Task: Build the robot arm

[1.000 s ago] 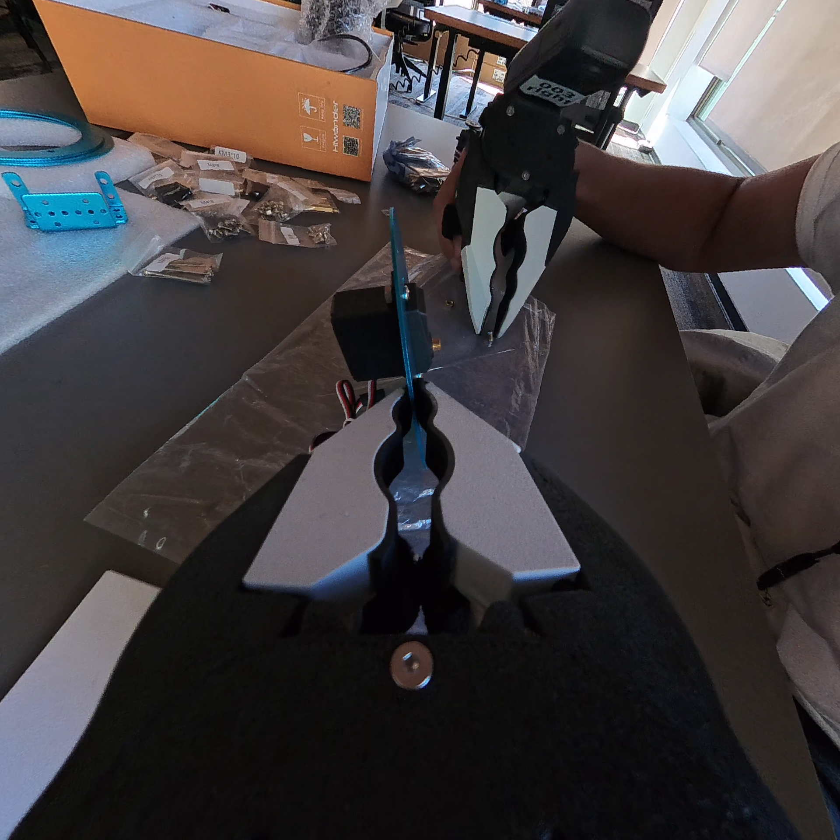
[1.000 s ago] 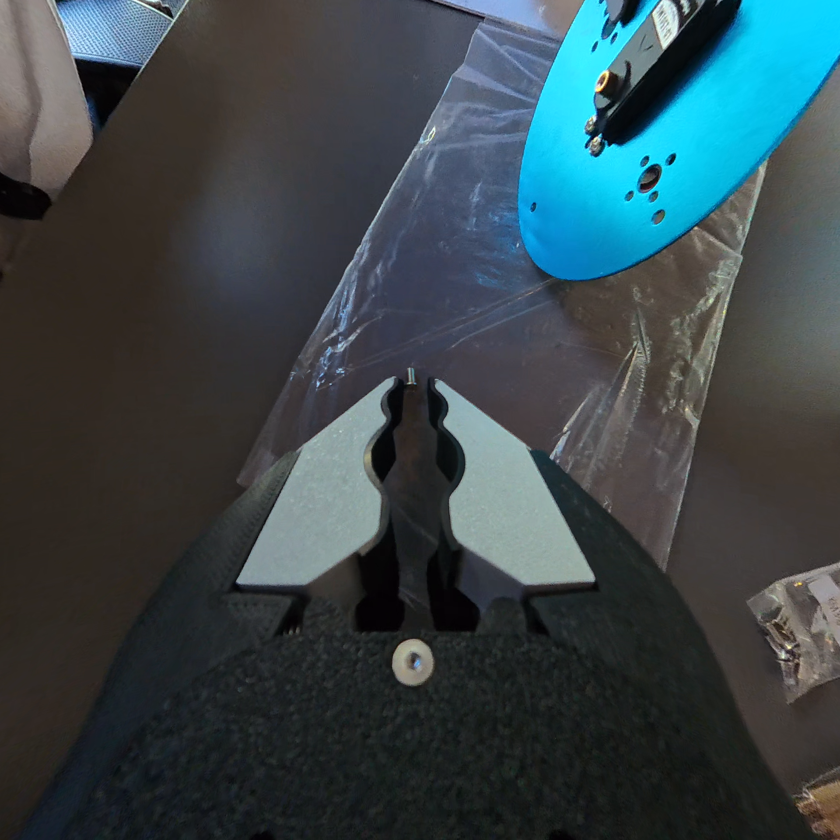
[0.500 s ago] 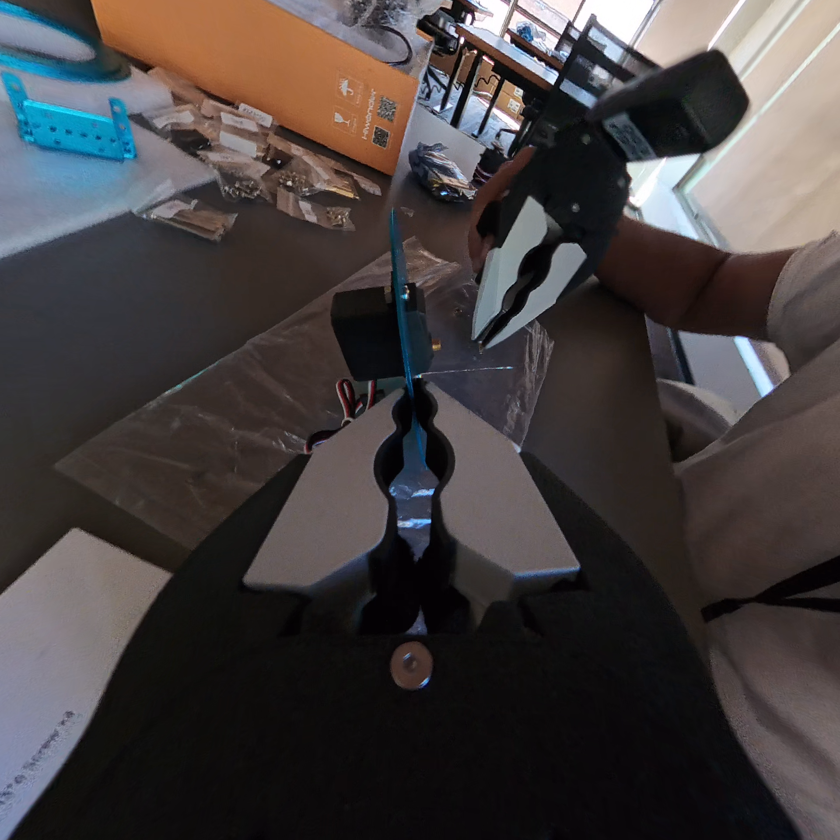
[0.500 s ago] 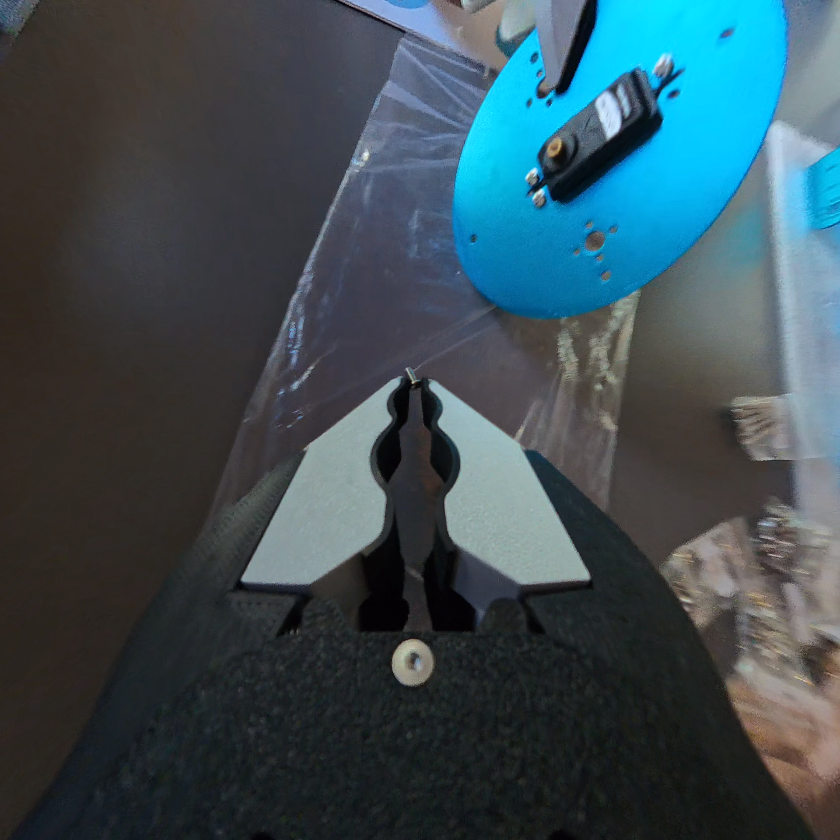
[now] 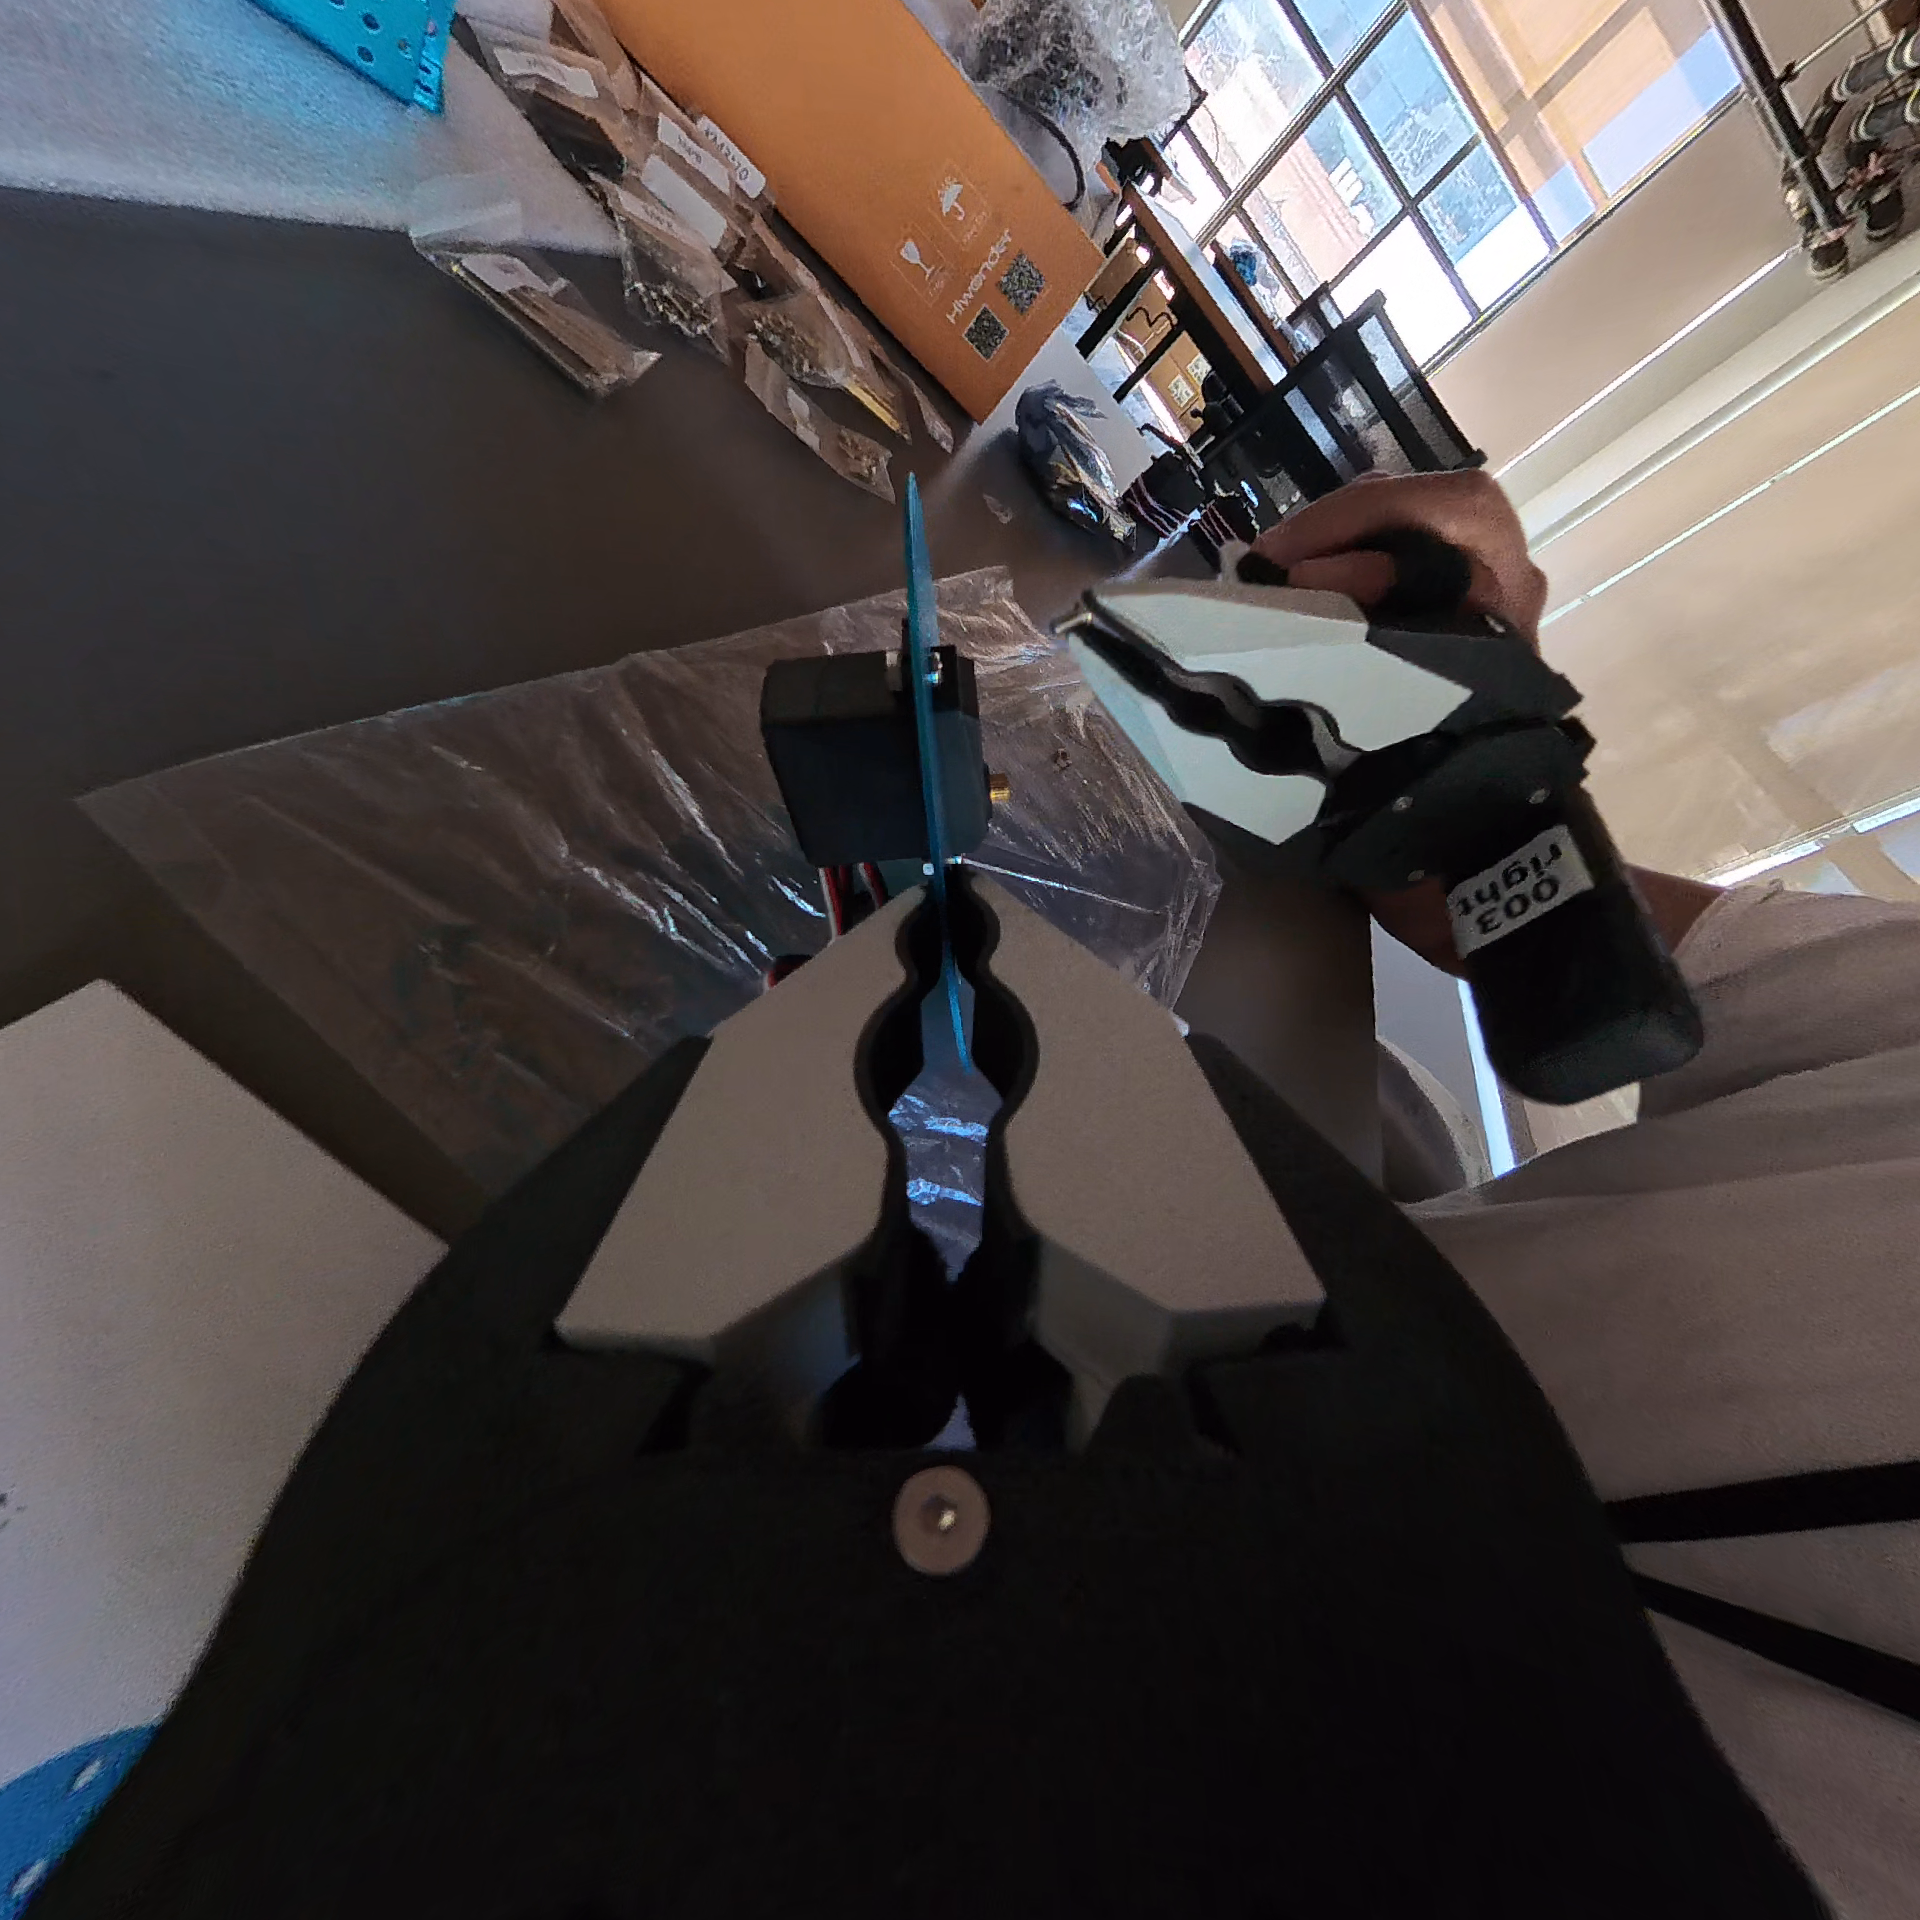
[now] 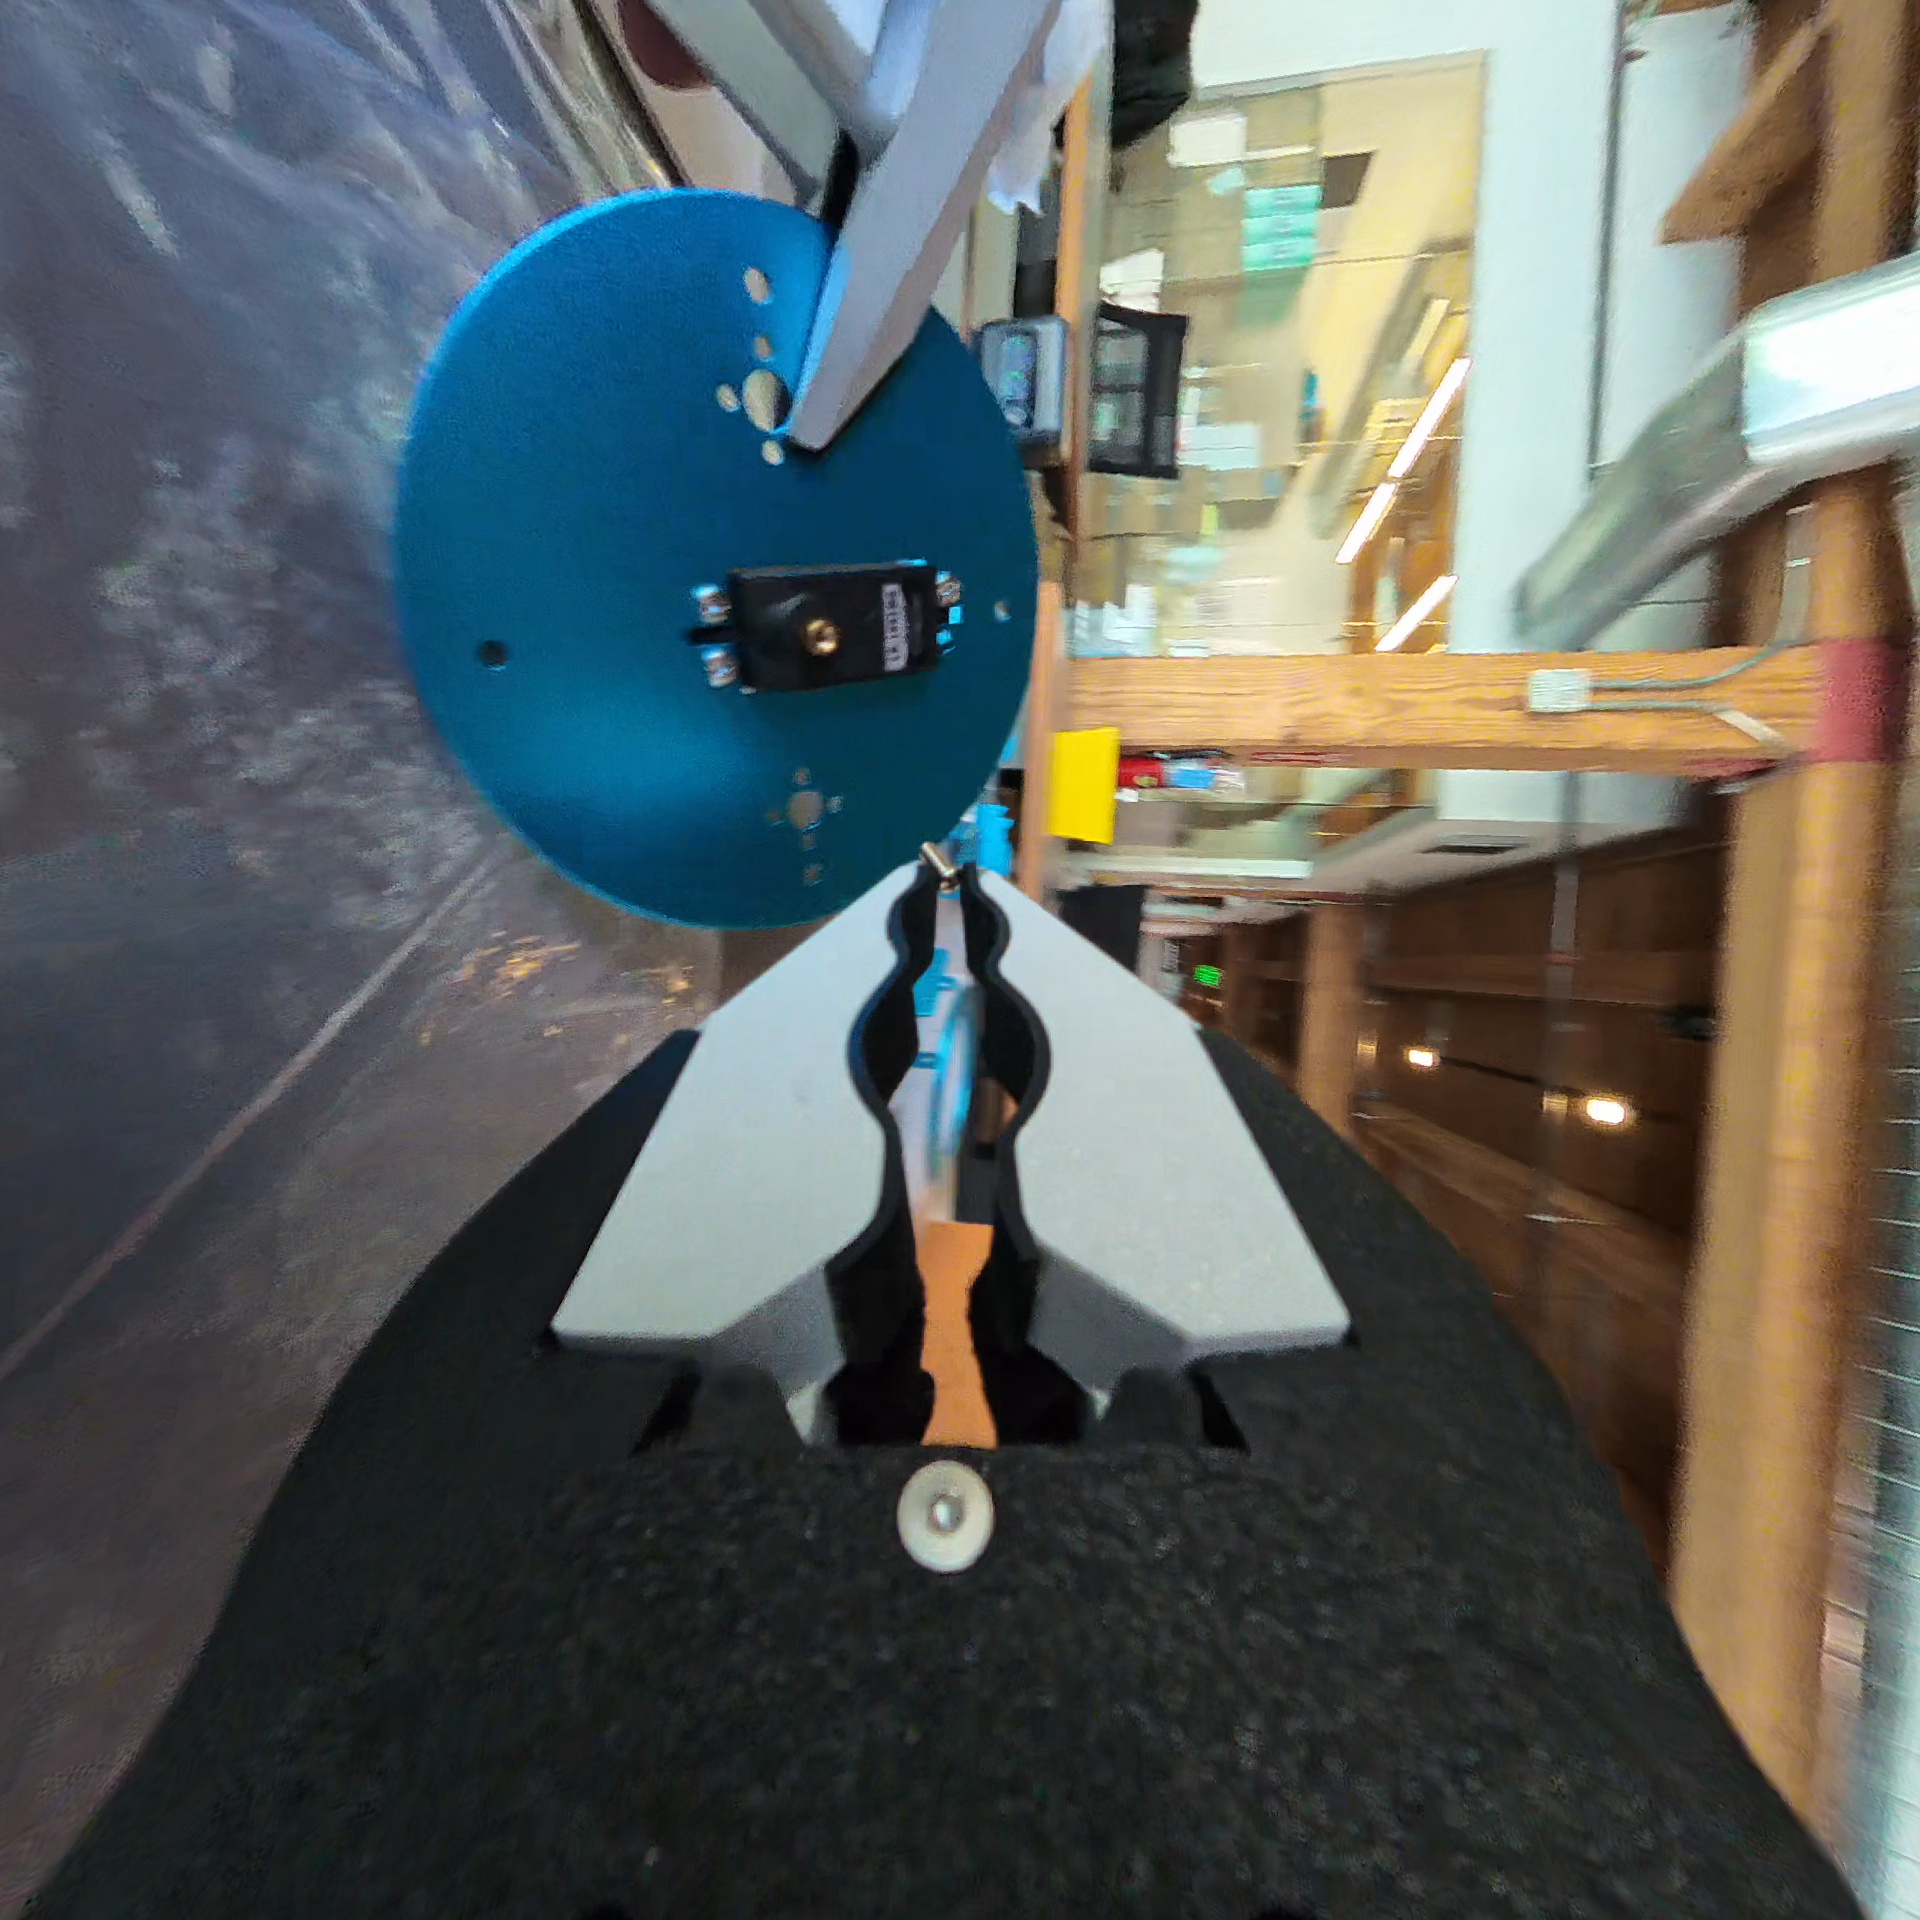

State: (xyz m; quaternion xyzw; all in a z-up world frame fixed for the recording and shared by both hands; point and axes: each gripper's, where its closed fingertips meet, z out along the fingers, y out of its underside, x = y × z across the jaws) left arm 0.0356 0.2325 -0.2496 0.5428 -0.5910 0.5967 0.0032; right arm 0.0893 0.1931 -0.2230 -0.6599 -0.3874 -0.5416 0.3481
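One tiny screw (image 6: 938,860) is pinched in the tips of my right gripper (image 6: 940,881), in the middle of the right view. It slants from upper left to lower right. Just above it is the blue disc (image 6: 623,582), flat face toward me, with a black servo (image 6: 831,627) bolted on. My left gripper (image 5: 940,902) is clamped on the disc's edge, above a plastic bag (image 5: 468,831).

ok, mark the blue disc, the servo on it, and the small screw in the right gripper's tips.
blue disc (image 6: 582,582), right wrist view, bare face left of the servo.
servo (image 6: 831,629), right wrist view, black top face beside the brass shaft.
small screw (image 6: 938,862), right wrist view, its shank between the fingertips.
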